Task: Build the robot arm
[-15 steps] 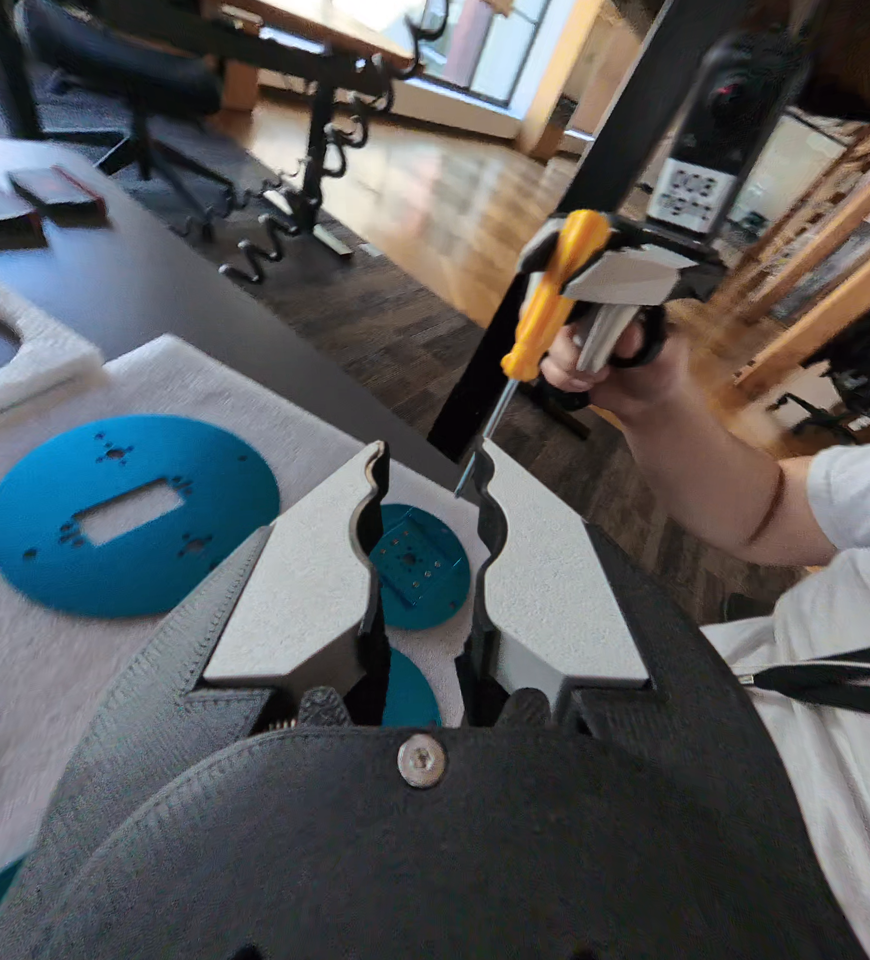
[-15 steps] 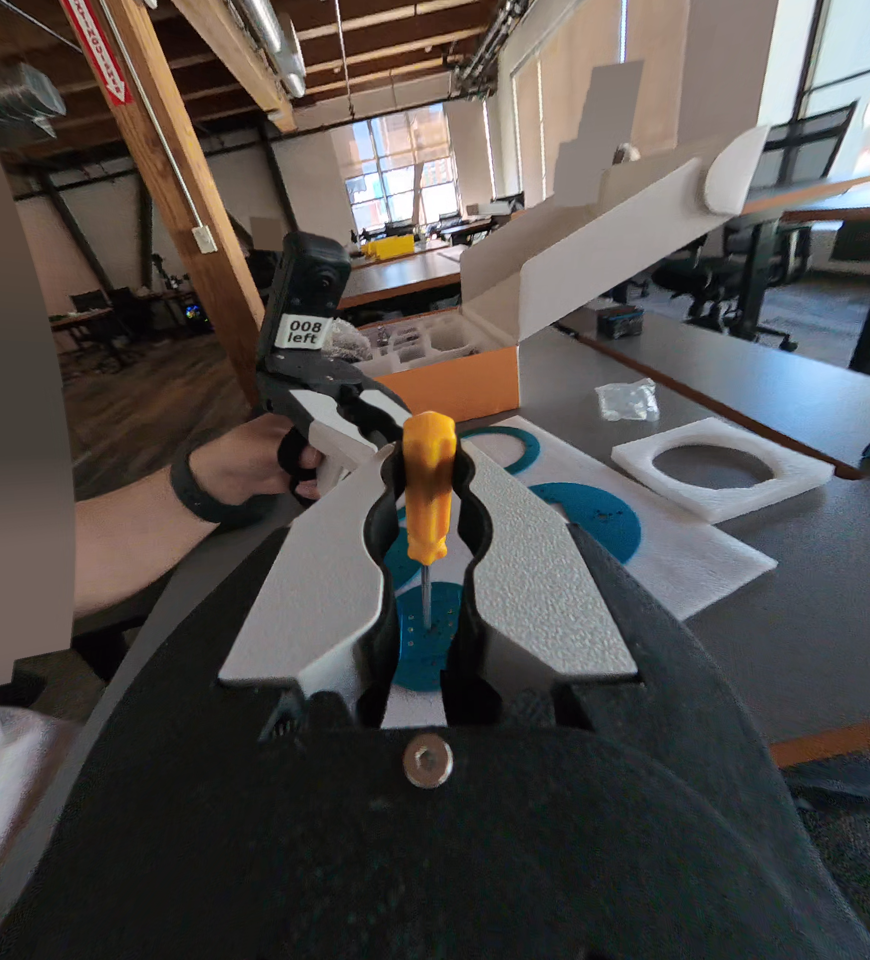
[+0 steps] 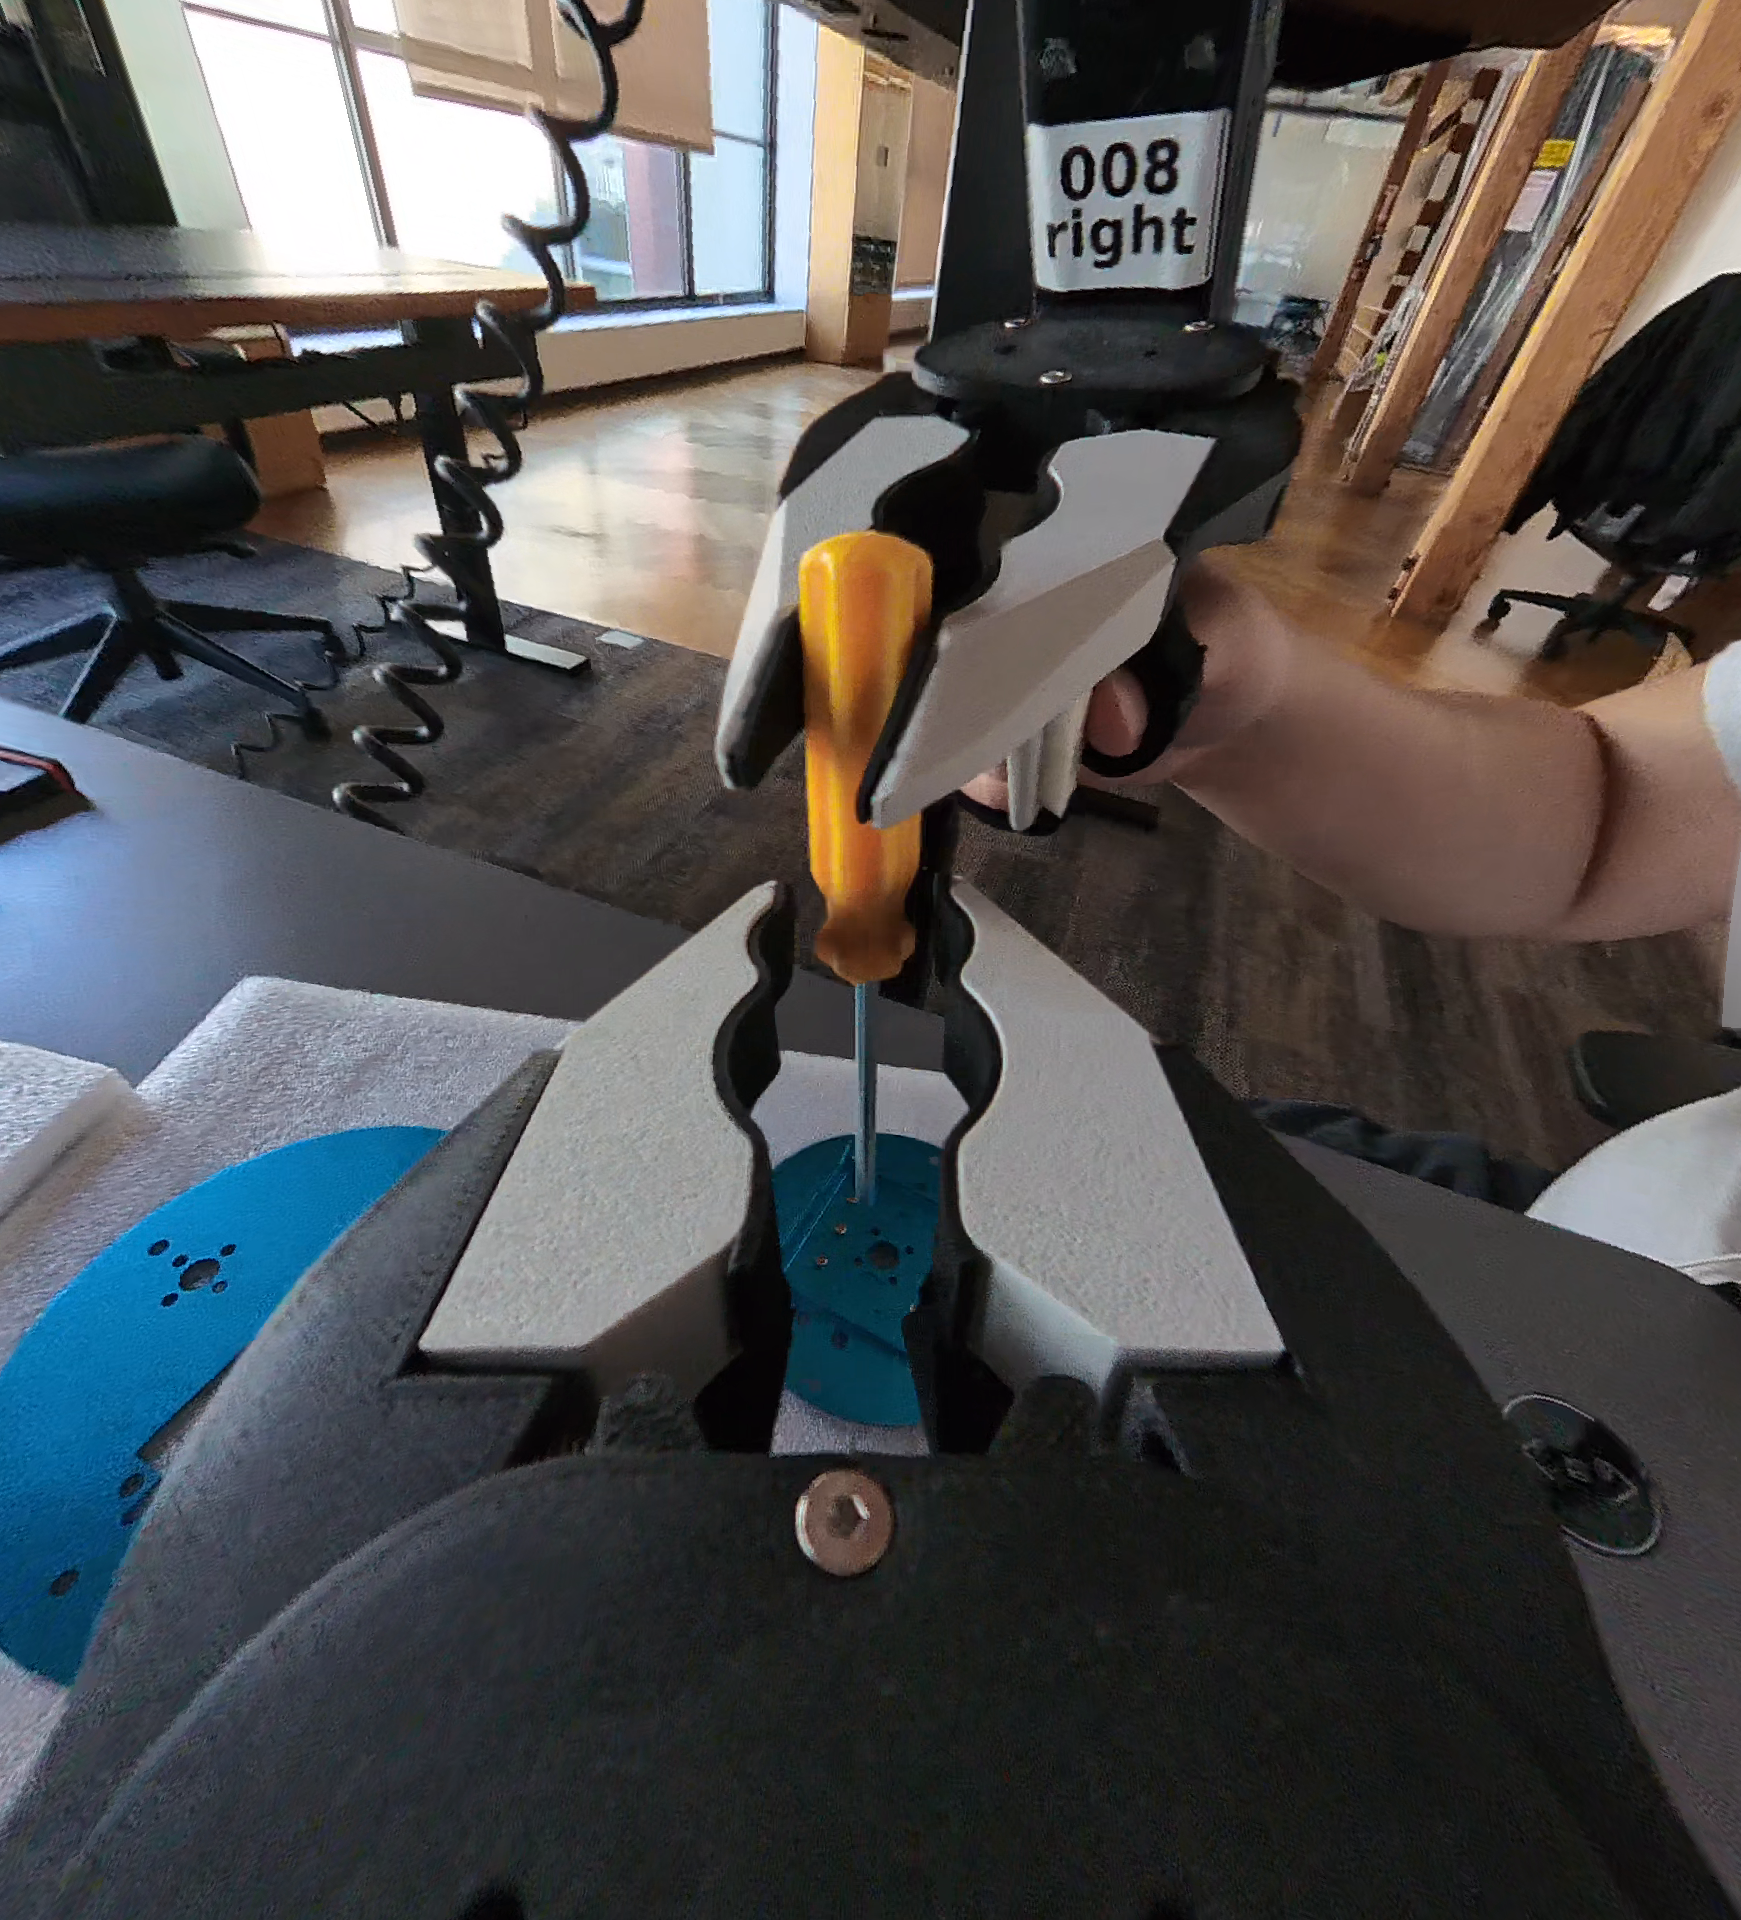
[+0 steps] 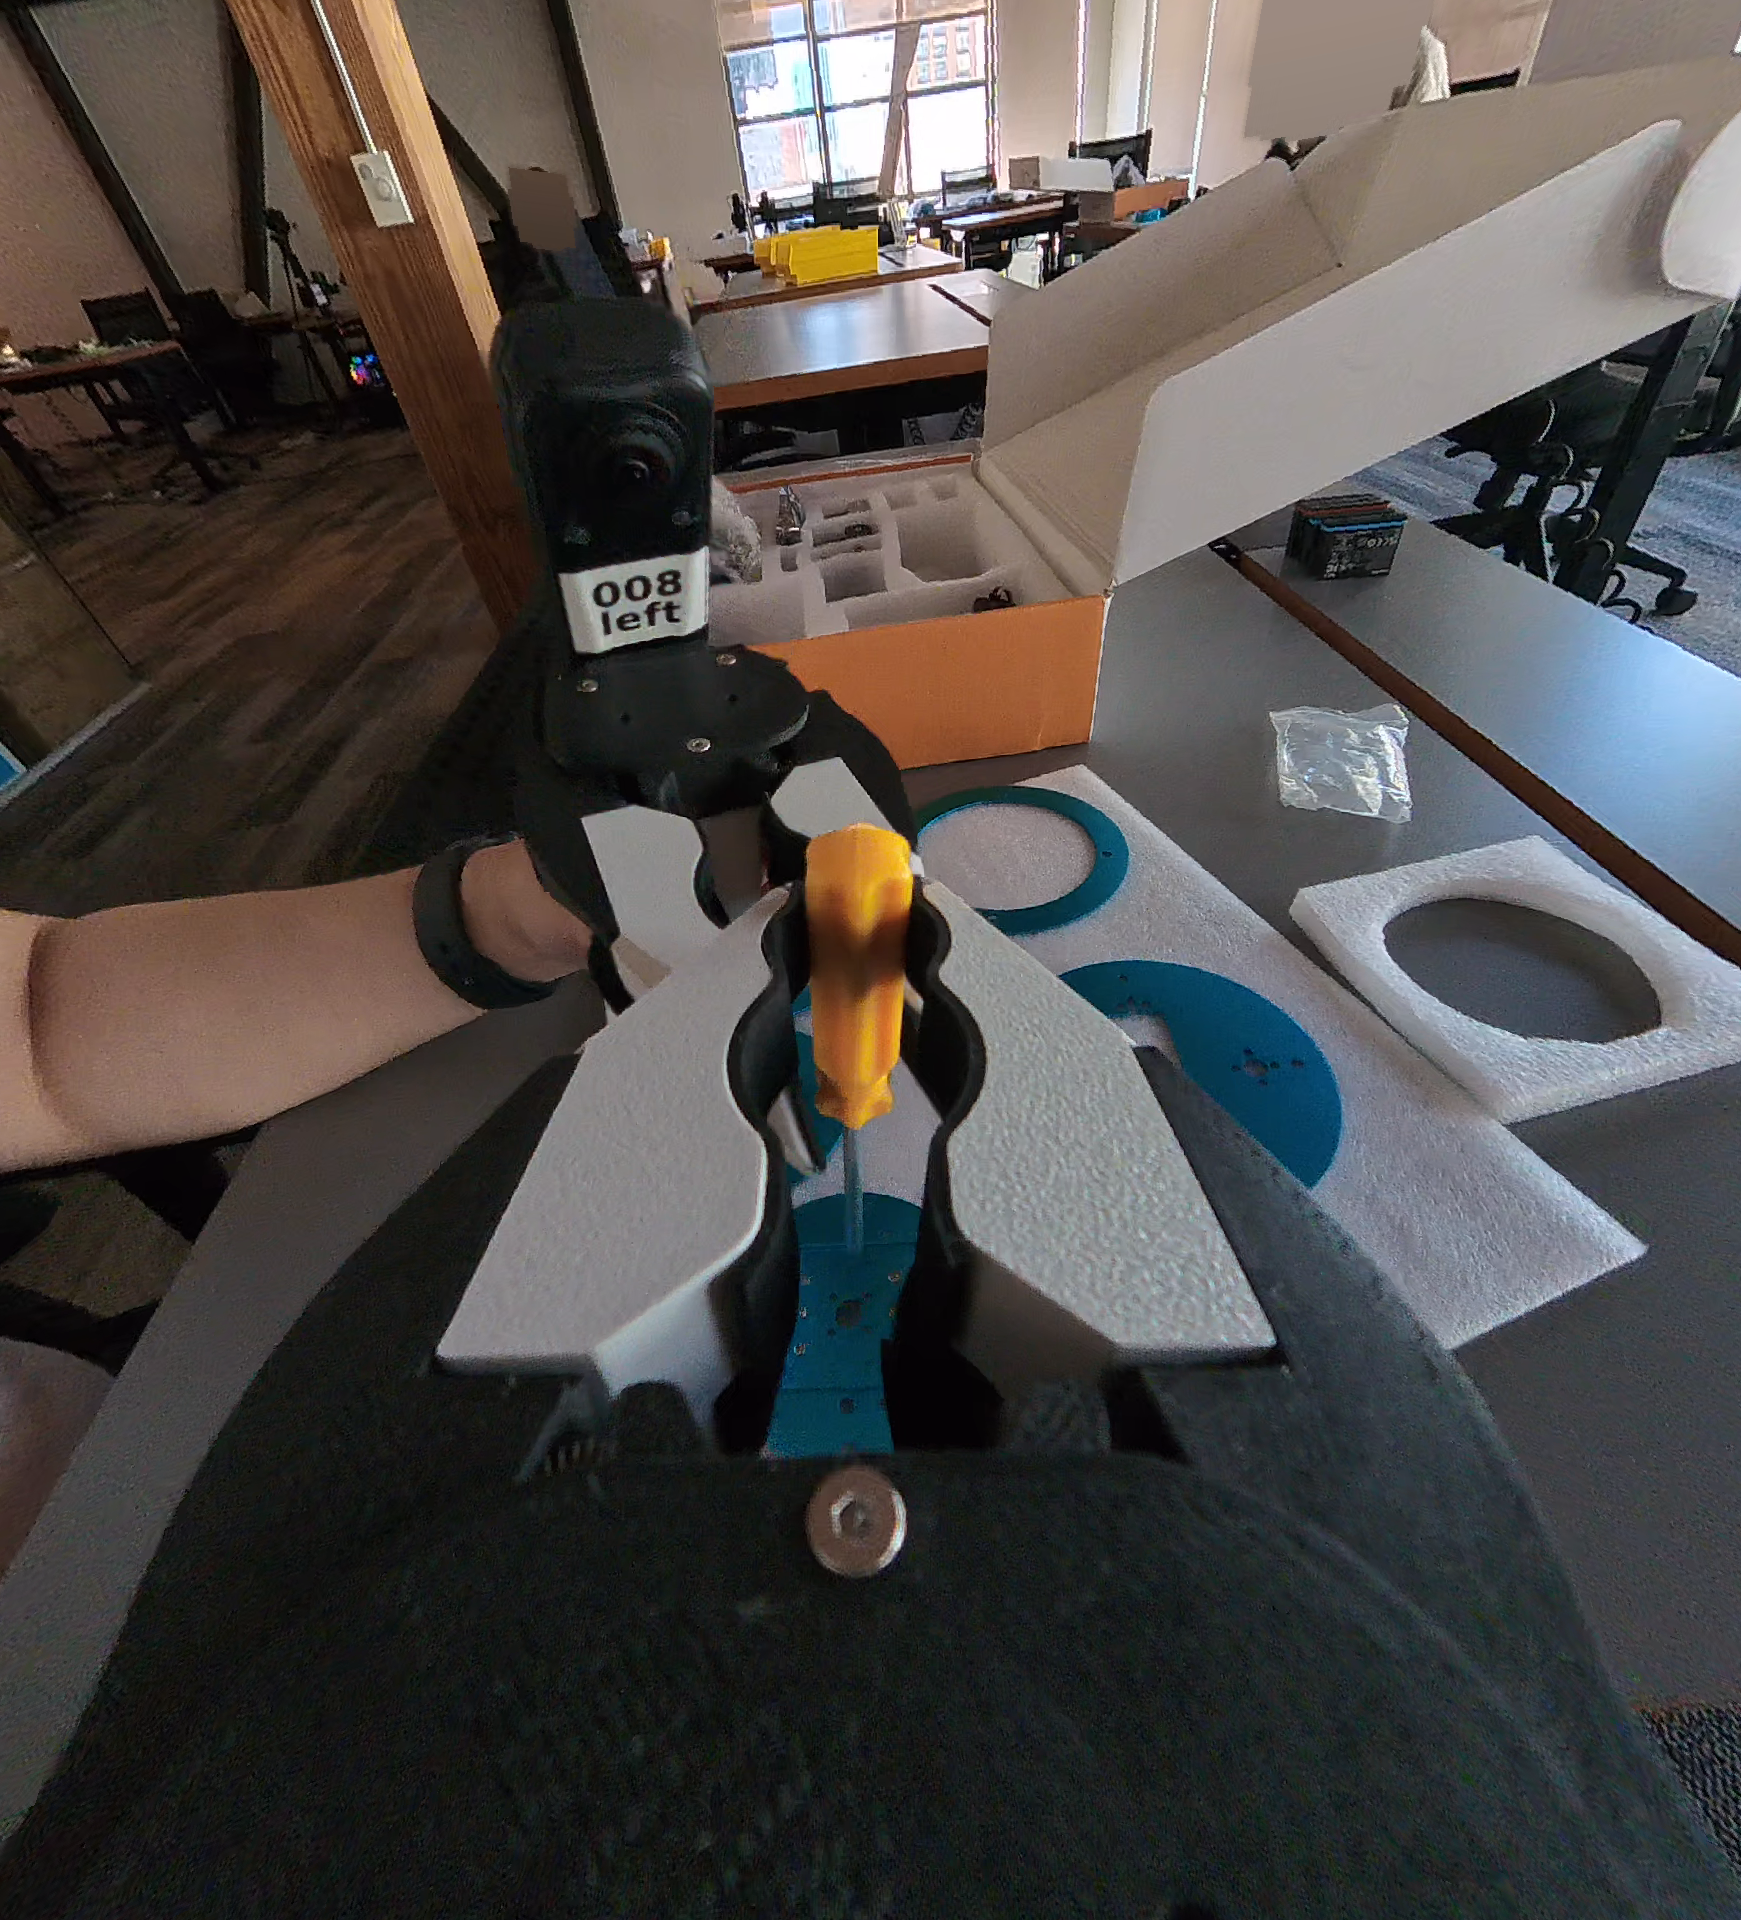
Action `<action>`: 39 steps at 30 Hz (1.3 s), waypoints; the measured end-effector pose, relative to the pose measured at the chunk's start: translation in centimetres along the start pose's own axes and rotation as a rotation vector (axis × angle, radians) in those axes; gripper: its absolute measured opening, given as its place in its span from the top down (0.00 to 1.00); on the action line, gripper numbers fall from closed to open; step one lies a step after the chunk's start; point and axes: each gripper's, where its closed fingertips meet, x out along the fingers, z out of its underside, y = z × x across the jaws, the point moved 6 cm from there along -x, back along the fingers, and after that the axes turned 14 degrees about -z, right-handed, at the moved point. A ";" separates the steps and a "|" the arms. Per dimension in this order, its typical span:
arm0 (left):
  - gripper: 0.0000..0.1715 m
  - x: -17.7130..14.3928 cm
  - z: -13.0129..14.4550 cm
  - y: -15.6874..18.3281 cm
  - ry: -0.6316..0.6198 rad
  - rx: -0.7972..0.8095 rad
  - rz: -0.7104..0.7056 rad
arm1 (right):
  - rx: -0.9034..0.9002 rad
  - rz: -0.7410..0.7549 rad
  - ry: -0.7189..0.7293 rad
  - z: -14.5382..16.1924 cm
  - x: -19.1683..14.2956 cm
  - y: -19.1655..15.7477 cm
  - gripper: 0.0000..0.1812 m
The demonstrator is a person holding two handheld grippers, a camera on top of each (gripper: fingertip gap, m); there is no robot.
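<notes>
Since half a second ago the screwdriver has swung upright; its tip now meets the small blue disc, with the right tool clamped on its orange handle. The left tool stands parted and empty, just beside the shaft, over that disc; on the bench, a larger blue disc, blue ring and foam frame lie beyond the small disc, before the open box.

From the small blue disc, most of its face is hidden behind the left gripper's fingers. The bigger blue plate beside it is half covered too. Whether the screwdriver tip touches the disc is unclear.
</notes>
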 end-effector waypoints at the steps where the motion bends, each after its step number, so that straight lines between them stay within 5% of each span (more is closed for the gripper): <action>1: 0.90 0.1 0.2 0.1 0.011 0.015 -0.008 | -0.002 -0.003 -0.008 0.1 0.2 0.1 0.91; 39: 0.91 0.4 2.2 2.4 -0.053 0.074 0.036 | -0.038 -0.075 -0.059 2.6 -0.3 -1.9 0.91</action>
